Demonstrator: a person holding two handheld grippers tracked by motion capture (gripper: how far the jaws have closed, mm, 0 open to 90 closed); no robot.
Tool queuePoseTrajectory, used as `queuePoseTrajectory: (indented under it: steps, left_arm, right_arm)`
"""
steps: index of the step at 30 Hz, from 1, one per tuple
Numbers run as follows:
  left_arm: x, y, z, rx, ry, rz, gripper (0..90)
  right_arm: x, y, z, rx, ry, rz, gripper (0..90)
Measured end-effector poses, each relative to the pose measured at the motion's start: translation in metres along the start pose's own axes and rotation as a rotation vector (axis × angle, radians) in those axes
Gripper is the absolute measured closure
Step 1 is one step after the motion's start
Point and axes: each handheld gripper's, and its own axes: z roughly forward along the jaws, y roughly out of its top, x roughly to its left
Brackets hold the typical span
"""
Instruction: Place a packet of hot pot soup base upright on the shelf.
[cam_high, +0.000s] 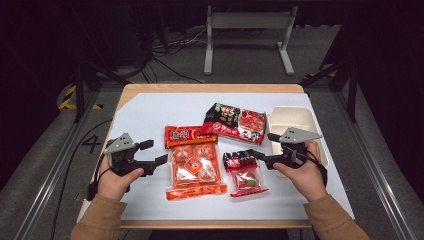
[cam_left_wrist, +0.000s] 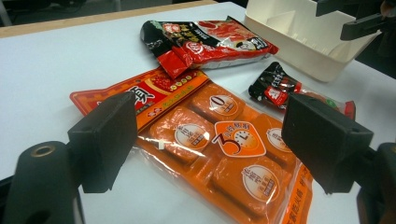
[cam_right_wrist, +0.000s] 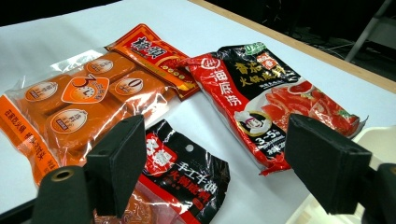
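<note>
From the high view, the left gripper (cam_high: 150, 152) hovers with jaws spread wide, just left of the orange four-block soup-base pack (cam_high: 194, 162); the right gripper (cam_high: 264, 146) gapes beside the white bin (cam_high: 295, 116). In the left gripper view the orange pack lies between its jaws, nothing held. In the right gripper view a small black-and-red sachet (cam_right_wrist: 184, 175) lies near the red-black hotpot pouch (cam_right_wrist: 275, 105); jaws wide, empty.
</note>
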Motion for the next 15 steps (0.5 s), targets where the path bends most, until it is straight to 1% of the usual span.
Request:
queuePoseTrajectory:
  steps: [1,2,3,4,5,6,7,8,9,10,11,12,15]
  left_arm:
    - [0.001,0.002,0.002,0.005,0.004,0.0,19.4]
    - [0.001,0.003,0.004,0.015,0.005,-0.009,19.4]
    - [0.001,0.003,0.004,0.015,0.005,-0.009,19.4]
    - [0.001,0.008,0.01,0.021,0.006,0.003,19.4]
    - [0.002,0.011,0.013,0.029,0.006,0.018,19.4]
    - [0.002,0.014,0.016,0.023,0.005,0.03,19.4]
    - [0.002,0.014,0.016,0.023,0.005,0.03,19.3]
    - [0.002,0.018,0.018,0.026,-0.002,0.032,19.3]
    - [0.002,0.022,0.022,0.019,-0.004,0.038,19.4]
    - [0.001,0.024,0.024,0.017,-0.009,0.024,19.4]
    - [0.002,0.028,0.027,0.011,-0.015,0.032,19.4]
    - [0.002,0.03,0.03,0.011,-0.024,0.025,19.4]
    - [0.002,0.037,0.038,0.007,-0.027,0.019,19.4]
  right_arm:
    - [0.0,0.001,-0.001,0.0,-0.003,-0.004,22.4]
    - [-0.001,0.001,-0.001,0.001,-0.002,-0.006,22.5]
    - [-0.001,0.001,-0.001,-0.002,-0.001,-0.008,24.0]
    - [-0.002,0.002,-0.002,-0.005,0.006,-0.01,26.5]
    - [-0.002,0.002,-0.002,-0.01,0.011,-0.016,27.9]
    - [-0.002,0.003,-0.003,-0.015,0.013,-0.021,28.6]
    - [-0.002,0.003,-0.003,-0.015,0.013,-0.021,28.6]
    - [-0.002,0.003,-0.003,-0.022,0.015,-0.026,29.2]
    - [-0.002,0.003,-0.004,-0.027,0.017,-0.031,30.7]
    - [-0.003,0.003,-0.005,-0.029,0.021,-0.031,31.4]
    - [-0.003,0.004,-0.005,-0.029,0.023,-0.029,32.6]
    - [-0.004,0.004,-0.005,-0.028,0.035,-0.024,34.2]
    - [-0.006,0.005,-0.004,-0.034,0.048,-0.049,40.7]
